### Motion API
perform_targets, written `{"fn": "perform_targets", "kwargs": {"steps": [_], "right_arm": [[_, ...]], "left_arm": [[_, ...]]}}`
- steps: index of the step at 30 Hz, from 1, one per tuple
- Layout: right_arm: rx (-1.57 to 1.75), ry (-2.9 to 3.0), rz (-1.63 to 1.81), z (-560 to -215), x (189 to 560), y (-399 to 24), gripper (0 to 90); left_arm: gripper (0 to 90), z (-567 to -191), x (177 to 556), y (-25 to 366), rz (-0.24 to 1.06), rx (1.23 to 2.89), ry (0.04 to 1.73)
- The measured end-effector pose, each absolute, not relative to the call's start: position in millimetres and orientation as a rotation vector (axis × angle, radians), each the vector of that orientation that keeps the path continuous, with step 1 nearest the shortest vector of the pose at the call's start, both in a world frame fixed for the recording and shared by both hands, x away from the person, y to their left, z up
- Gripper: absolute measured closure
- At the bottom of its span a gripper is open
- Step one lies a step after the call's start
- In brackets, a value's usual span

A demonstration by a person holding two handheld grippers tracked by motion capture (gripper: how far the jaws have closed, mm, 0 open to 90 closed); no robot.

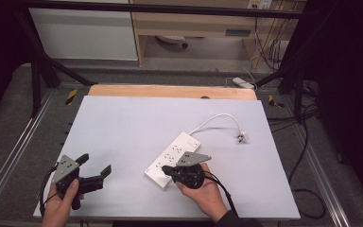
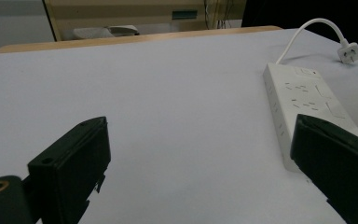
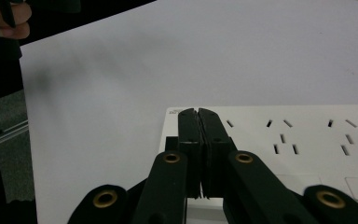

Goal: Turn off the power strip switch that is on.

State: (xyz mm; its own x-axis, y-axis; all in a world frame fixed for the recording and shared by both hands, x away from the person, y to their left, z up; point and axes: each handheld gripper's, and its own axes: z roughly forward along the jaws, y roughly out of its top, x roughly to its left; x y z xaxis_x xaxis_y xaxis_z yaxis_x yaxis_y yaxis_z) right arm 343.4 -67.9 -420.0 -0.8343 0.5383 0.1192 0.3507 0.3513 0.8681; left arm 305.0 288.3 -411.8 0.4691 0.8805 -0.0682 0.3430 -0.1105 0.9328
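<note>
Power strip [image 1: 173, 159], white and with several rows of sockets, is lying flat on the pale table sheet [image 1: 123, 137], and its white cable [image 1: 216, 118] is curving away to the loose plug [image 1: 241, 137], which is resting on the sheet and is not inserted anywhere. The right gripper [image 1: 168, 170] is hovering directly over the near end of the strip; in the right gripper view its jaws are pressed together with nothing between them, and their tips [image 3: 198, 114] are pointing at the corner of the strip [image 3: 270, 140], with the socket slots lying to the right of the jaws. I cannot tell if the tips are touching the plastic or only standing just above it. The left gripper [image 1: 94, 168] is waiting well apart from the strip, with jaws spread wide and empty; in the left gripper view the strip [image 2: 307, 102] is lying just behind the right-side jaw, and bare sheet is between the jaws. As I judge it, the work is only beginning: nothing is grasped, the strip is not lifted, and the handling of the strip and its plug is all left to do.
</note>
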Motion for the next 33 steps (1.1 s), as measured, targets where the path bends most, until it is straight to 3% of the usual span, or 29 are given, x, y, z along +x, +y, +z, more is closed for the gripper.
{"fn": "perform_targets", "kwargs": {"steps": [33], "right_arm": [[0.838,2.437,1.454,-432,346,-71,90.0]], "left_arm": [[4.7,-413,305,287,0.646,1.691,1.069]]}}
